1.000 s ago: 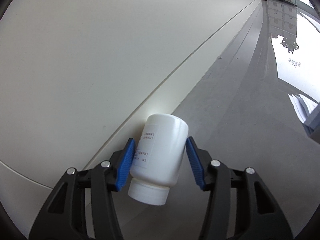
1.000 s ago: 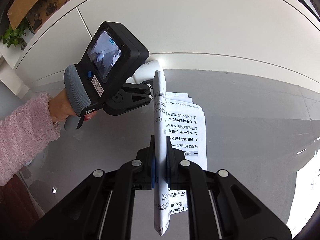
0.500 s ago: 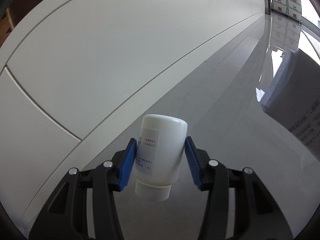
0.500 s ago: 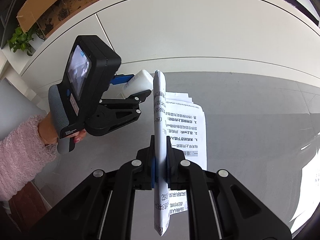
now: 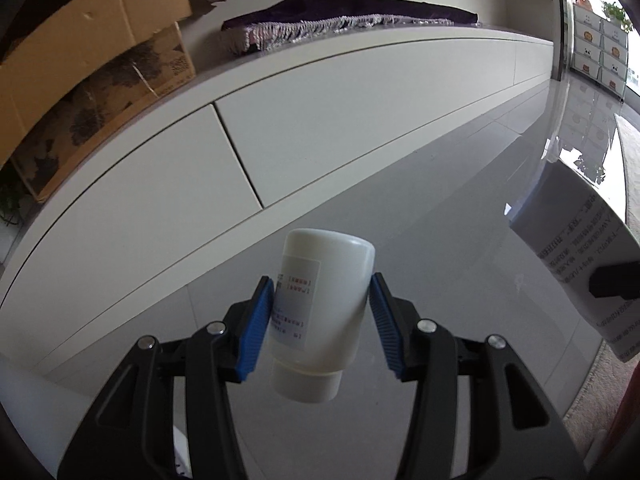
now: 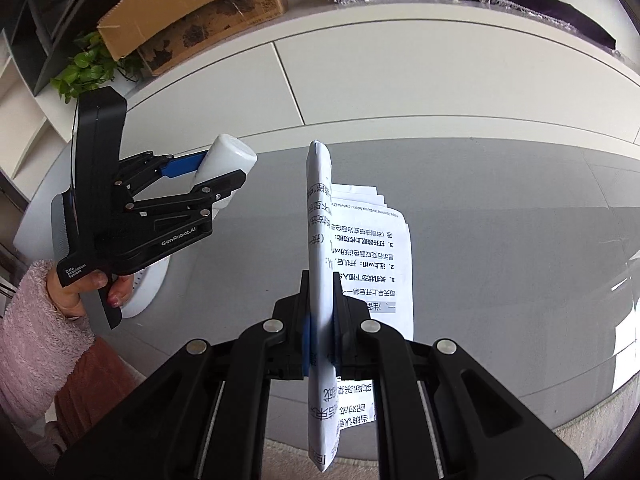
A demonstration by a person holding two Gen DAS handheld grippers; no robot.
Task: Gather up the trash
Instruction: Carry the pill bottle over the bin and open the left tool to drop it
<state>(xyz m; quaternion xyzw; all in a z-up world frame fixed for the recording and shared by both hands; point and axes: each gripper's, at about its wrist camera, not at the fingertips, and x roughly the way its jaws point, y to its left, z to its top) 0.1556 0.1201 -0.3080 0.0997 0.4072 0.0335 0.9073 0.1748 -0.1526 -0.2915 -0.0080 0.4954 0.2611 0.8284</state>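
Lifting bottle [image 5: 320, 308] and paper [image 6: 320, 280] higher, cabinet top newly visible

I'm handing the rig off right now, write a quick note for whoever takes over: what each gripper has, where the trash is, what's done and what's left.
Left gripper: jaws shut on a white plastic bottle, cap end toward the camera, held up off the grey floor.
Right gripper: jaws shut on a folded printed paper, held edge-on.
Both pieces are lifted in front of the white cabinet.
Done: bottle and paper picked up.
Left: carry both to a bin and drop them. No bin shows in either view, so find it first.
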